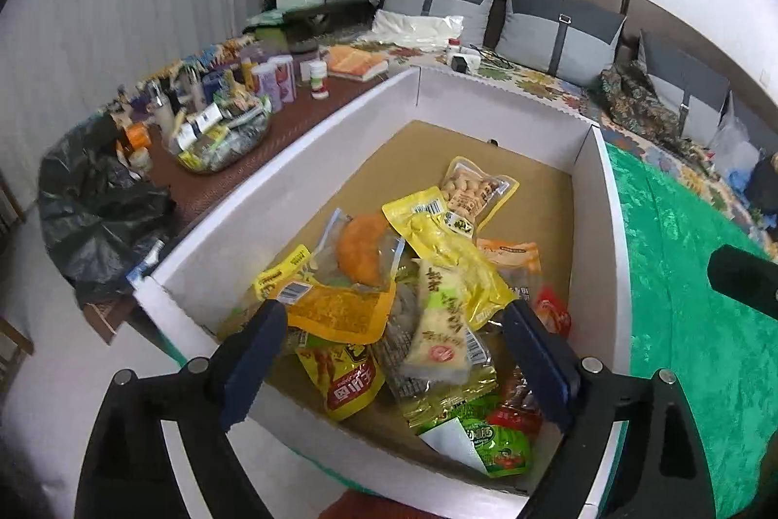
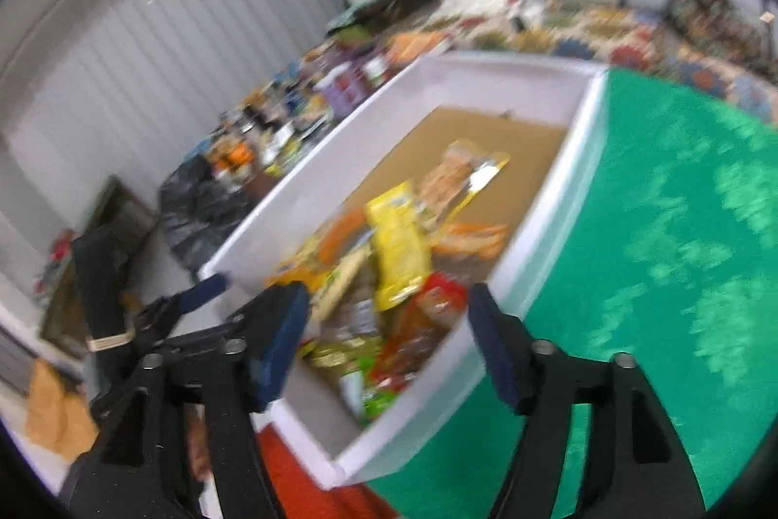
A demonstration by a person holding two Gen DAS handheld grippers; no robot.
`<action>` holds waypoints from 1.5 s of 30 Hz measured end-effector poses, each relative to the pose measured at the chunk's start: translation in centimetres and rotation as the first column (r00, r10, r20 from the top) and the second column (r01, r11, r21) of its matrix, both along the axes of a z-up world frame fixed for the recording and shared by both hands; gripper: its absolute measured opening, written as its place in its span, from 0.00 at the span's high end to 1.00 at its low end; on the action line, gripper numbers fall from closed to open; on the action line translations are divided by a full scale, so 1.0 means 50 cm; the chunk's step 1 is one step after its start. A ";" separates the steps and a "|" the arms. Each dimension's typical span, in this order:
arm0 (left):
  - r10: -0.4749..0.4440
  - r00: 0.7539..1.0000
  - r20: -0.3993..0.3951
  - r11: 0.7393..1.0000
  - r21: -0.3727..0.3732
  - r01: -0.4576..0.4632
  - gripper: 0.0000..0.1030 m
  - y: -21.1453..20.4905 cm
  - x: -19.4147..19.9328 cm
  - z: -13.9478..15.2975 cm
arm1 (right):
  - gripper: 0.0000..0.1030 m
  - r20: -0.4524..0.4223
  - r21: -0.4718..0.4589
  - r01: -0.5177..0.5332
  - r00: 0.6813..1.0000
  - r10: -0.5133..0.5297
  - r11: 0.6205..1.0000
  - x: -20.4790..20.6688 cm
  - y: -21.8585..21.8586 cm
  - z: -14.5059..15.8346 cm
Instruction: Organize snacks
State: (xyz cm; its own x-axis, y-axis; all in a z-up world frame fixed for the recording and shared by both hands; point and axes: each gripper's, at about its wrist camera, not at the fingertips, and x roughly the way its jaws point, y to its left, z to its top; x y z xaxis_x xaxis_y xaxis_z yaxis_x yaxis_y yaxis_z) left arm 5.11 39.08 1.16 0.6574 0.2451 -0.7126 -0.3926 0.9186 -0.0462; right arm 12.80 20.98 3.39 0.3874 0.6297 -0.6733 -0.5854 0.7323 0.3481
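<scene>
Snack pile [image 1: 418, 300] inside white-walled box [image 1: 301, 159]

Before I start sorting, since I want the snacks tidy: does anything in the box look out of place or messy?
Yes. The snack packets lie heaped at angles over one another at the near end of the white box, with the far end bare; only the peanut packet lies apart. Nothing looks spilled or torn.

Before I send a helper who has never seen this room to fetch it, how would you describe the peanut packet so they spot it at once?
Find the white cardboard box beside the green cloth. Inside, the snacks are heaped toward the near end; the peanut packet lies at the heap's far edge, nearest the bare brown floor. It alone has a clear window showing pale whole nuts inside a yellow-gold border.
</scene>
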 end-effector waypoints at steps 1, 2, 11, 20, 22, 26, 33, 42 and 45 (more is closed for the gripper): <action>0.007 1.000 0.010 1.000 0.012 -0.007 0.11 -0.009 -0.003 0.011 | 0.21 0.022 -0.029 0.013 1.000 -0.012 1.000 -0.001 -0.004 0.006; 0.015 1.000 0.022 1.000 0.020 -0.015 0.08 -0.015 -0.008 0.021 | 0.21 0.039 -0.064 0.020 0.999 -0.017 0.998 -0.003 -0.006 0.011; 0.088 0.988 0.127 0.996 0.015 -0.090 0.04 -0.016 -0.053 0.097 | 0.22 0.257 -0.203 0.039 0.966 0.014 0.978 -0.056 -0.022 0.044; 0.178 0.980 0.088 0.961 0.200 -0.192 0.00 -0.046 -0.071 0.120 | 0.22 0.245 -0.197 0.029 0.969 0.021 0.980 -0.073 -0.007 0.042; 0.187 0.979 0.085 0.961 0.192 -0.201 0.00 -0.044 -0.076 0.118 | 0.22 0.239 -0.201 0.025 0.971 0.024 0.979 -0.077 -0.003 0.046; 0.183 0.980 0.073 0.966 0.170 -0.193 0.00 -0.035 -0.075 0.114 | 0.22 0.234 -0.225 0.020 0.972 0.034 0.974 -0.082 0.008 0.055; 0.193 0.978 0.083 0.945 0.254 -0.208 0.00 -0.038 -0.086 0.126 | 0.22 0.237 -0.245 0.017 0.970 0.042 0.969 -0.090 0.026 0.069; 0.211 0.977 0.036 0.951 0.222 -0.213 0.00 -0.024 -0.091 0.123 | 0.22 0.226 -0.282 0.009 0.972 0.058 0.959 -0.092 0.051 0.070; 0.205 0.979 0.022 0.962 0.181 -0.205 0.00 -0.018 -0.090 0.117 | 0.22 0.227 -0.293 0.009 0.972 0.061 0.956 -0.093 0.056 0.067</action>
